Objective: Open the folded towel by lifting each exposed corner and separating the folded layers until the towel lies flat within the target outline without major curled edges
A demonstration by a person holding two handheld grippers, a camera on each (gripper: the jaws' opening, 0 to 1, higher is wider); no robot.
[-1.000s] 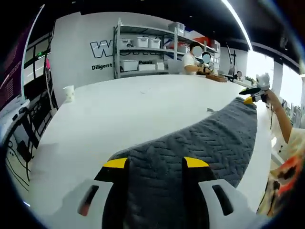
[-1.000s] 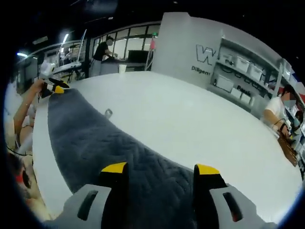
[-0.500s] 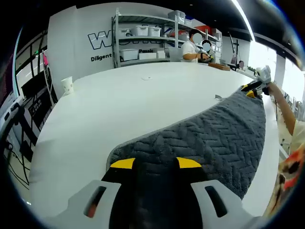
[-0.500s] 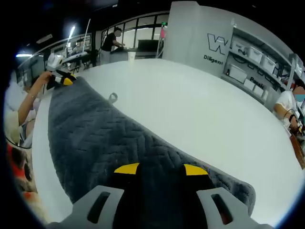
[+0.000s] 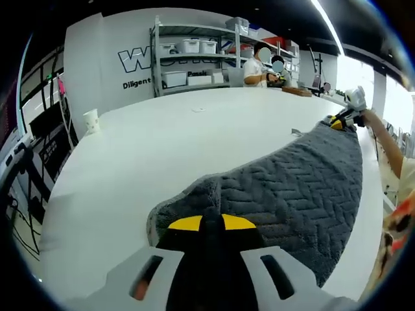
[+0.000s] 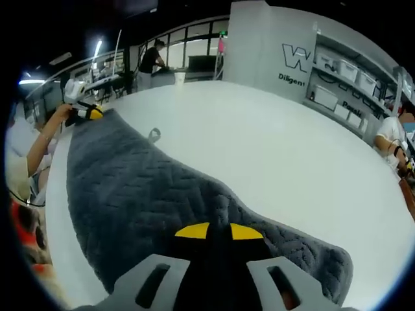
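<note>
A dark grey quilted towel (image 5: pixel 292 188) lies stretched along the near edge of the white table (image 5: pixel 162 139). My left gripper (image 5: pixel 212 223) is shut on one end of it, the yellow tips nearly touching over the fabric. At the towel's far end in the left gripper view sits my right gripper (image 5: pixel 336 122), held by a hand. In the right gripper view the towel (image 6: pixel 130 188) runs away to the upper left, and my right gripper (image 6: pixel 218 231) is shut on its near end. The left gripper (image 6: pixel 89 113) holds the far corner there. A small hanging loop (image 6: pixel 154 135) pokes out from the towel's edge.
A paper cup (image 5: pixel 91 120) stands at the table's left side. Behind the table are shelves with white bins (image 5: pixel 194 61) and a seated person (image 5: pixel 259 68). Another person (image 6: pixel 152 58) stands far off at a bench. The table's edge runs just beside the towel (image 6: pixel 55 194).
Both grippers' jaws have gone from open around the towel ends to shut on them. The fabric by each gripper has bunched up a little, and both cameras sit lower.
</note>
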